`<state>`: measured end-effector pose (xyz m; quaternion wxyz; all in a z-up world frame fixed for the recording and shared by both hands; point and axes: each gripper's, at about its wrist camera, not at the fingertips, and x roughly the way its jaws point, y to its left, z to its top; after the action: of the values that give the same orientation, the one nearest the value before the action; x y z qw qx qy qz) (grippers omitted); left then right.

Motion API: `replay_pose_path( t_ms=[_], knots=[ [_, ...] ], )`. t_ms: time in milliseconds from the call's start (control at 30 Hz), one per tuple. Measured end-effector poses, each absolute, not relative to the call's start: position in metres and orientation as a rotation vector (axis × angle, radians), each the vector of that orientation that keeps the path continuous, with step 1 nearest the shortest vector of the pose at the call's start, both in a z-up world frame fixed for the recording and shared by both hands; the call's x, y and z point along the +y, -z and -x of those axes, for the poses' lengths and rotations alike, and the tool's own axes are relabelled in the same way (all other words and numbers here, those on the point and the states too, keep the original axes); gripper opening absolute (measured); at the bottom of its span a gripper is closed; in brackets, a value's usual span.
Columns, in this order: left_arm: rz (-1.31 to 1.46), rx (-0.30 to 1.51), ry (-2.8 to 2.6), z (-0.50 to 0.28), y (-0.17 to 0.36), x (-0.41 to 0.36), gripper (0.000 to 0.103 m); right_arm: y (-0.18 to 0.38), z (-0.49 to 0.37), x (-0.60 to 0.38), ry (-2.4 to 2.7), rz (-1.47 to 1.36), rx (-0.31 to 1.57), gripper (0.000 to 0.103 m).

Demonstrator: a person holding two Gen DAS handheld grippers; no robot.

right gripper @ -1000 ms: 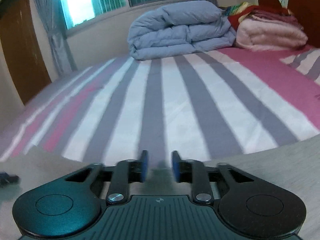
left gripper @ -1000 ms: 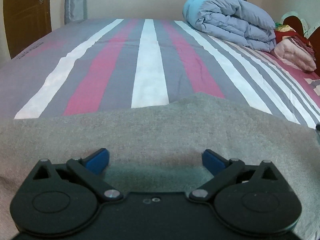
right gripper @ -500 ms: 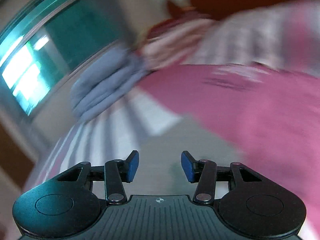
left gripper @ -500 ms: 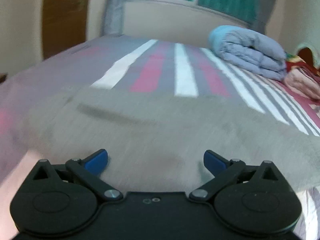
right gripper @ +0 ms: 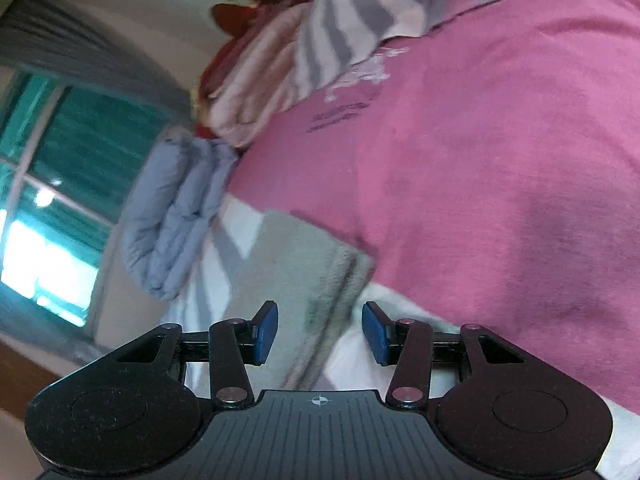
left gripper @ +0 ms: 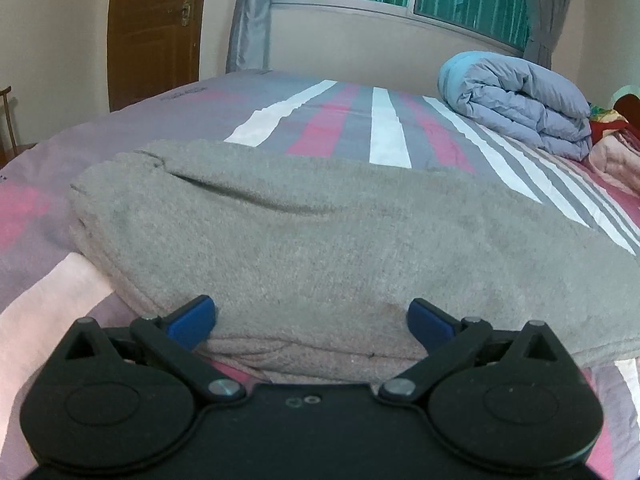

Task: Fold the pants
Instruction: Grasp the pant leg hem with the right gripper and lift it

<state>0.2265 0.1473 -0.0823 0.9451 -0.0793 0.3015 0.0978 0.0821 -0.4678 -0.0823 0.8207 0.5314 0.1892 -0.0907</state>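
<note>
Now grey pants (left gripper: pixel 320 240) folded on bed (left gripper: pixel 360 120), long axis crosswise ahead of left gripper (left gripper: pixel 312 320), fingers spread wide, nearer. Right gripper (right gripper: pixel 318 332) rolled, fingers apart, empty, pants edge (right gripper: pixel 296 264) ahead.

The grey, fuzzy knit pants (left gripper: pixel 320 240) lie folded flat on the bed, doubled into a broad, thick bundle with layered edges showing along the near side. The top layer is smooth apart from one long, shallow crease running across it. The bundle sits close to the bed's near edge, stretching crosswise over the striped sheet. In the right wrist view one end of the pants (right gripper: pixel 296 264) shows, its hem lying flat.
</note>
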Motion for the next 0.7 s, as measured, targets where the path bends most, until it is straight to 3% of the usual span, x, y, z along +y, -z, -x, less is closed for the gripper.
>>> replay_pose_path(
  t_ms=[233, 300, 367, 500, 700],
  knots=[
    [0.163, 0.607, -0.211, -0.227, 0.086, 0.145, 0.097, 0.095, -0.121, -0.467, 0.14, -1.033, 0.444, 0.045],
    [0.165, 0.602, -0.214, -0.226, 0.087, 0.145, 0.097, 0.095, -0.133, -0.463, 0.139, -0.939, 0.481, 0.035],
    [0.162, 0.6, -0.214, -0.225, 0.086, 0.145, 0.097, 0.096, -0.137, -0.464, 0.124, -0.928, 0.505, 0.018],
    [0.186, 0.577, -0.226, -0.214, 0.075, 0.149, 0.097, 0.085, -0.137, -0.464, 0.093, -0.93, 0.499, 0.013],
    [0.295, 0.508, -0.298, -0.186, 0.056, 0.18, 0.097, 0.023, -0.135, -0.427, 0.009, -0.824, 0.393, 0.012]
  ],
)
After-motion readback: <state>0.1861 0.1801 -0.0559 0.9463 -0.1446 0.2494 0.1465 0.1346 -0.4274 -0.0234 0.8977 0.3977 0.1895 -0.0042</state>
